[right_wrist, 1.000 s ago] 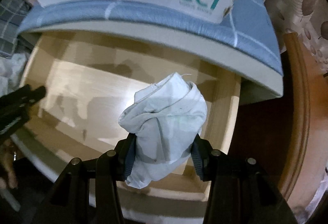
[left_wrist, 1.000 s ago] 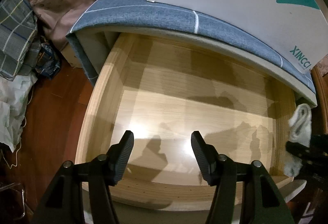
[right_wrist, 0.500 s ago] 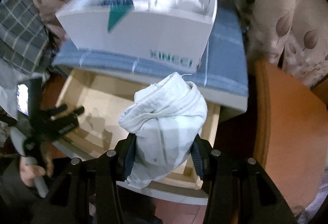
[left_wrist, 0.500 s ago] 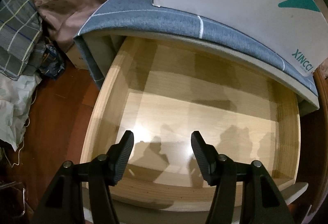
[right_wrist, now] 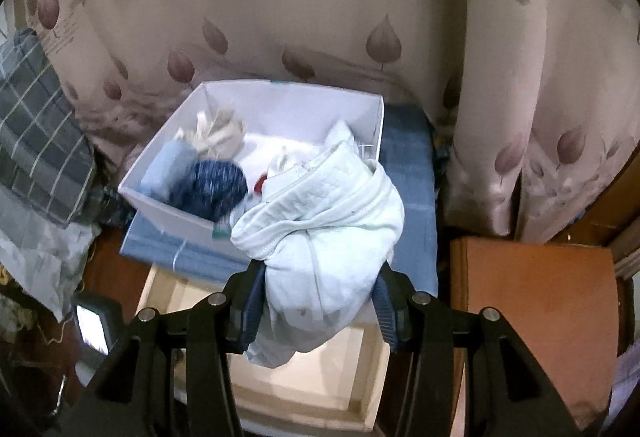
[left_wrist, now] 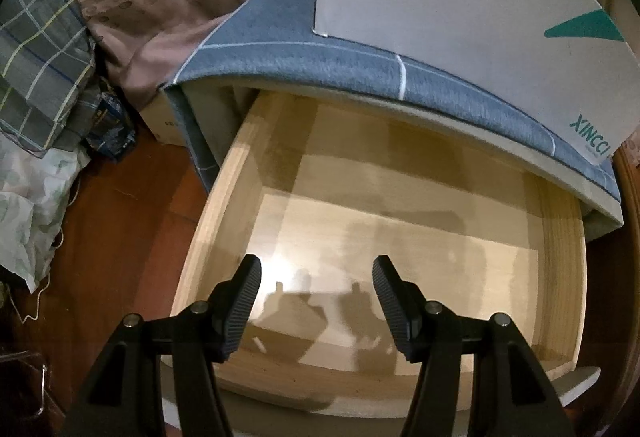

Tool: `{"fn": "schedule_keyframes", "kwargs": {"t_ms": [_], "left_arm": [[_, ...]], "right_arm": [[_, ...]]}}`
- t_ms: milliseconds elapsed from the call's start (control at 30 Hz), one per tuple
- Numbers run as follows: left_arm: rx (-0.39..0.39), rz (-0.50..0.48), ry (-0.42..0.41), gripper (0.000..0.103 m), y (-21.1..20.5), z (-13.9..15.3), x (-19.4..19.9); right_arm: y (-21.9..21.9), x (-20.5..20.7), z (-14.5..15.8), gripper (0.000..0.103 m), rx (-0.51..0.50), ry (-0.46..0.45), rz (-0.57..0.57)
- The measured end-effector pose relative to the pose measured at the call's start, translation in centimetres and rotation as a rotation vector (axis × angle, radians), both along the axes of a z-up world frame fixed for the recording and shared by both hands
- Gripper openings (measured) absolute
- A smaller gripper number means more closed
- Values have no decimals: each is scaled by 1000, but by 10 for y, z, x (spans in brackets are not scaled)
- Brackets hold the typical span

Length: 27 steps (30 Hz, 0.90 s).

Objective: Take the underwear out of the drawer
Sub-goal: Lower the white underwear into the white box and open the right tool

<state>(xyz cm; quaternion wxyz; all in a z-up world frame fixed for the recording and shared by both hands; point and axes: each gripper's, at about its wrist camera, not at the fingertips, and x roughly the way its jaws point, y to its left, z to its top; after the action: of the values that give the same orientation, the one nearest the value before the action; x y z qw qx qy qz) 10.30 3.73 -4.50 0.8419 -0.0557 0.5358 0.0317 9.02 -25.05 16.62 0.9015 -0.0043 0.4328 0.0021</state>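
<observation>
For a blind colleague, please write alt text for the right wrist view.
The right gripper clamps a bundled white underwear above the open wooden drawer. Behind it, a white box of folded garments sits on a blue-covered cabinet before a leaf-patterned curtain.

Behind the cabinet you have a beige curtain (right_wrist: 320, 17) printed with mauve leaves and lines of text, hanging in folds to the floor. The floor (left_wrist: 120, 237) is dark reddish wood. A blue cloth with white lines (left_wrist: 320, 65) covers the cabinet top. Plaid bedding (left_wrist: 36, 69) lies piled at your left. Lighting is dim and warm.
</observation>
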Motion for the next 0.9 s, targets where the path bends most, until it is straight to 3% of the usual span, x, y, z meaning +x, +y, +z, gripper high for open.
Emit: {"fn": "schedule_keyframes", "kwargs": {"t_ms": [233, 500, 900], "left_arm": [[25, 10, -11, 59, 0, 2, -2], [23, 6, -27, 59, 1, 5, -2], [30, 0, -31, 59, 1, 5, -3]], "right_arm": [[18, 45, 1, 45, -18, -25, 1], [49, 92, -30, 45, -75, 38, 17], [62, 125, -66, 48, -162, 66, -6]]}}
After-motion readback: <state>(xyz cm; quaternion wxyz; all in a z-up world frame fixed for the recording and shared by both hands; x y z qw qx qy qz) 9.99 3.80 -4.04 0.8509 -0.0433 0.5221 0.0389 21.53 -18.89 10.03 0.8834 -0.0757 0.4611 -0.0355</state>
